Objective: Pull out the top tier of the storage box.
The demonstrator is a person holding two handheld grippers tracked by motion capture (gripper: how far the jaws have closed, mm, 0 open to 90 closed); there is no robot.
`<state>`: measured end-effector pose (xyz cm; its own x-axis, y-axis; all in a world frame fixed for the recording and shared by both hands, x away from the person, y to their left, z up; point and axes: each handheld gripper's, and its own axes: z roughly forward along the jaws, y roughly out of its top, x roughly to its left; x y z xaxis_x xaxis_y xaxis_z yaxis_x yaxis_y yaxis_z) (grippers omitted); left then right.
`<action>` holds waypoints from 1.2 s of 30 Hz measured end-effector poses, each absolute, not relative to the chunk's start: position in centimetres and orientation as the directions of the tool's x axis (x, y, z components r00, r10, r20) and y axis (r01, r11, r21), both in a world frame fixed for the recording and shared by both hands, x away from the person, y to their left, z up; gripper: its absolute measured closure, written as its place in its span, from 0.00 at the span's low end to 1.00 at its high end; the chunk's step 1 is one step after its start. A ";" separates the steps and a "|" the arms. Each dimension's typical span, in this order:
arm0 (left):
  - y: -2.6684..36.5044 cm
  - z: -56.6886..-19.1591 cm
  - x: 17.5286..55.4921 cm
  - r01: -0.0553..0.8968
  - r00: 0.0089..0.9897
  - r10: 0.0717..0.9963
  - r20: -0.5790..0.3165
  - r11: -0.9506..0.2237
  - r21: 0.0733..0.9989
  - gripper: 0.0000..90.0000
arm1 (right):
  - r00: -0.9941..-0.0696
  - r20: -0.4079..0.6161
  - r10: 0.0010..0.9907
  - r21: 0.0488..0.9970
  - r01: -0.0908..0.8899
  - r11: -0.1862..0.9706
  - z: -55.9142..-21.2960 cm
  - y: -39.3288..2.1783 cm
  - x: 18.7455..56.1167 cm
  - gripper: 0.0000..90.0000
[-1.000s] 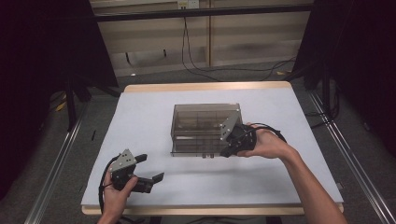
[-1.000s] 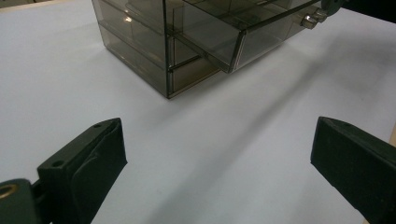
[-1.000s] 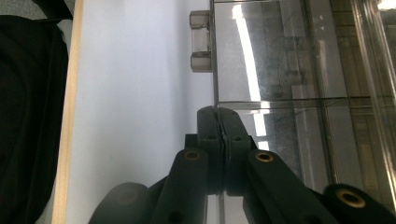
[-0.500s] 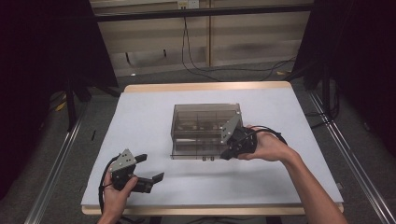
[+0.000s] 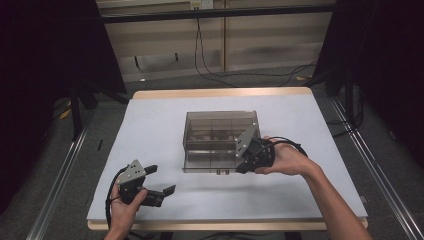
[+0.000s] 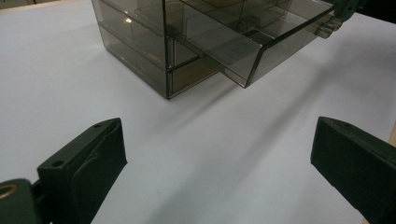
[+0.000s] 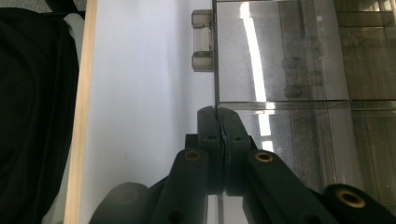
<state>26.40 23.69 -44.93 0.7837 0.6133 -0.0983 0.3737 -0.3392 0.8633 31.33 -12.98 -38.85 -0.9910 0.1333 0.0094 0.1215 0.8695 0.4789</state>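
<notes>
Drawer front (image 7: pixel 215 70) between hand-held gripper (image 7: pixel 218 114) jaws

Light: overhead, table (image 5: pixel 150 130) bright, surround dark | Glare: streak on box (image 7: pixel 254 56) at 12 o'clock | Focus: near jaws soft

Right tongs (image 5: pixel 242 161) pinched closed, left tongs (image 5: pixel 161 180) spread wide, resting low.

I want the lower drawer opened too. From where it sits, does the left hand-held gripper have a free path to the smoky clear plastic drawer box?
Probably yes. The left hand-held gripper is open, and bare white tabletop lies between it and the smoky clear plastic drawer box. The right hand-held gripper pinches the pulled-out drawer's front on the far side.
</notes>
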 end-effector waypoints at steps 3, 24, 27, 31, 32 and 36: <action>23.7 -44.9 26.4 0.374 0.785 0.612 -0.099 -0.339 0.863 0.03 | -0.992 0.005 0.126 0.473 0.113 0.874 -38.8 -13.0 31.2 0.99; 23.8 -44.9 26.5 0.376 0.782 0.615 -0.106 -0.329 0.866 0.04 | -0.985 -0.002 0.175 0.544 0.146 0.826 -39.3 -13.9 31.1 0.82; 23.8 -44.9 26.5 0.371 0.786 0.610 -0.100 -0.335 0.866 0.03 | -0.982 -0.003 0.187 0.575 0.151 0.804 -38.8 -14.2 31.0 0.75; 23.8 -44.9 26.4 0.373 0.784 0.612 -0.103 -0.333 0.866 0.03 | -0.975 0.007 0.222 0.607 0.180 0.774 -38.4 -14.6 30.9 0.66; 23.8 -44.9 26.4 0.373 0.784 0.613 -0.102 -0.333 0.866 0.03 | -0.974 0.008 0.226 0.616 0.183 0.767 -38.4 -14.7 30.9 0.63; 23.8 -44.9 26.4 0.370 0.784 0.613 -0.100 -0.331 0.868 0.03 | -0.961 0.048 0.273 0.682 0.231 0.694 -38.0 -15.6 30.7 0.49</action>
<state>26.40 23.77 -44.89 0.7837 0.6131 -0.0997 0.3696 -0.3313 0.8681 30.71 -15.64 -38.05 -0.9608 0.2731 0.0476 0.2309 0.6937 0.6823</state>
